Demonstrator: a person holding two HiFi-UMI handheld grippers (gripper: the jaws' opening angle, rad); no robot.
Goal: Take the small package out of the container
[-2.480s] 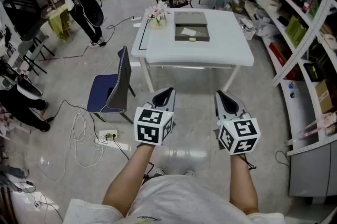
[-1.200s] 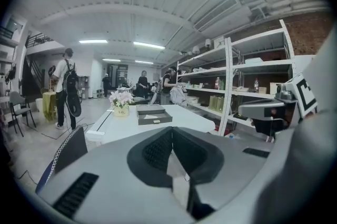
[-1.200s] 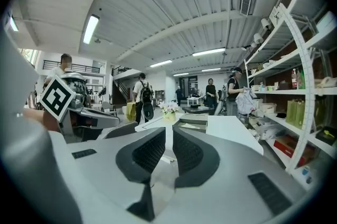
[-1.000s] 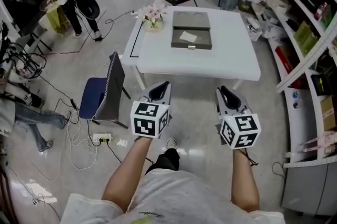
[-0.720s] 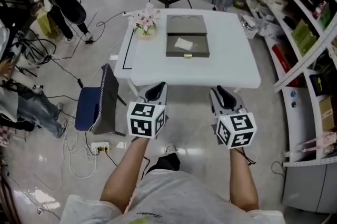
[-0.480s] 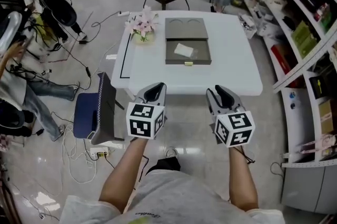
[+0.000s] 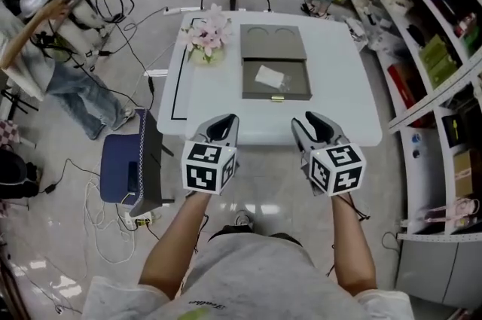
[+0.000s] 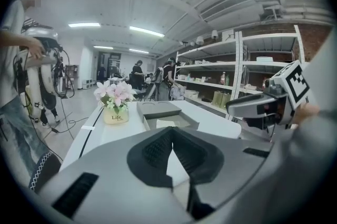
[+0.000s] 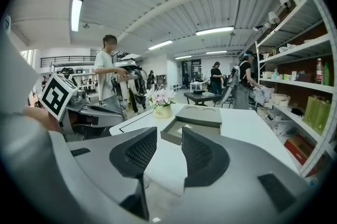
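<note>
A grey open container [image 7: 249, 77] lies on the white table [image 7: 339, 100], its lid [image 7: 273, 44] lying just behind it. Inside it rests the small white package [image 7: 269, 76]. Both grippers hover side by side short of the table's near edge, apart from the container. My left gripper [image 7: 223, 123] has its jaws together and holds nothing [image 8: 172, 130]. The jaws of my right gripper [image 7: 312, 123] are opening, a clear gap between them with nothing in it [image 9: 169, 136]. In the left gripper view the container [image 8: 181, 120] and package [image 8: 165, 123] lie straight ahead.
A pot of pink flowers [image 7: 205, 36] stands at the table's back left corner. A blue chair [image 7: 135, 168] sits left of the table, over cables and a power strip [image 7: 139, 219]. Shelving [image 7: 444, 47] runs along the right. People [image 7: 45, 25] stand at the far left.
I have walked up to the table, which now lies just ahead of both grippers. The right gripper's jaws have spread apart. People on the left have shifted.
</note>
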